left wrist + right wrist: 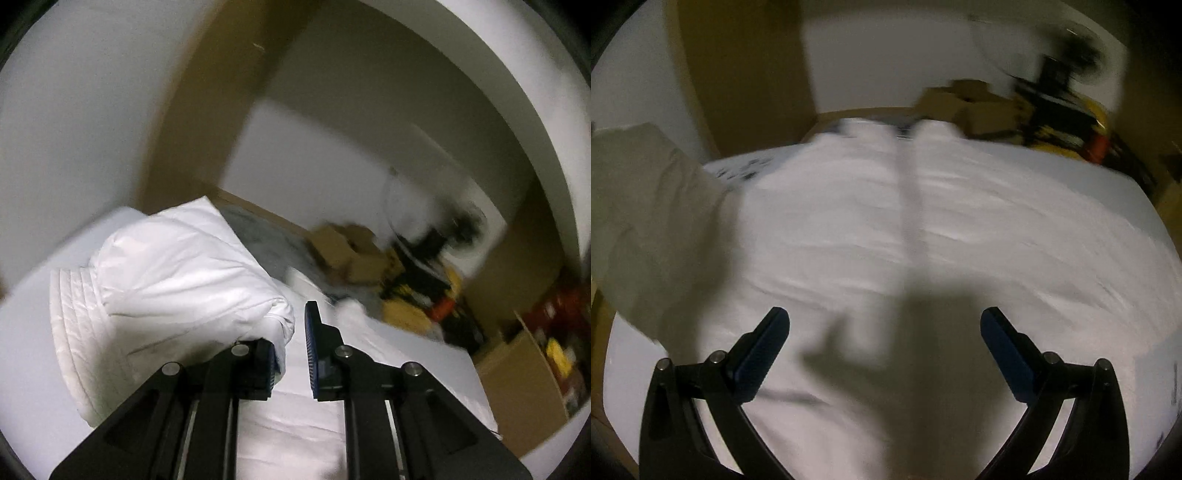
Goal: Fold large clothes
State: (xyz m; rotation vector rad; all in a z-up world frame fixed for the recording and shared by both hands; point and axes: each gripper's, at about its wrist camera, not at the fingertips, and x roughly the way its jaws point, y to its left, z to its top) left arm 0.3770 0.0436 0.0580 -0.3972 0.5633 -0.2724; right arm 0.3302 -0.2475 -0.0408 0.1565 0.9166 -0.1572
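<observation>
A white jacket (886,221) lies spread flat on the white table, with a grey zip line running down its middle. In the left wrist view its sleeve (177,288), with a ribbed cuff, is lifted and draped over my left finger (271,354). My left gripper (290,347) has a narrow gap between the jaws; the cloth hangs on the left pad and the right pad looks bare. My right gripper (884,328) is wide open and empty, hovering above the jacket's lower part. The lifted sleeve also shows at the left of the right wrist view (653,221).
Cardboard boxes (347,251) and yellow and black clutter (424,291) stand beyond the table's far end. A brown box (524,376) stands at the right. White and tan walls are behind. Both views are motion-blurred.
</observation>
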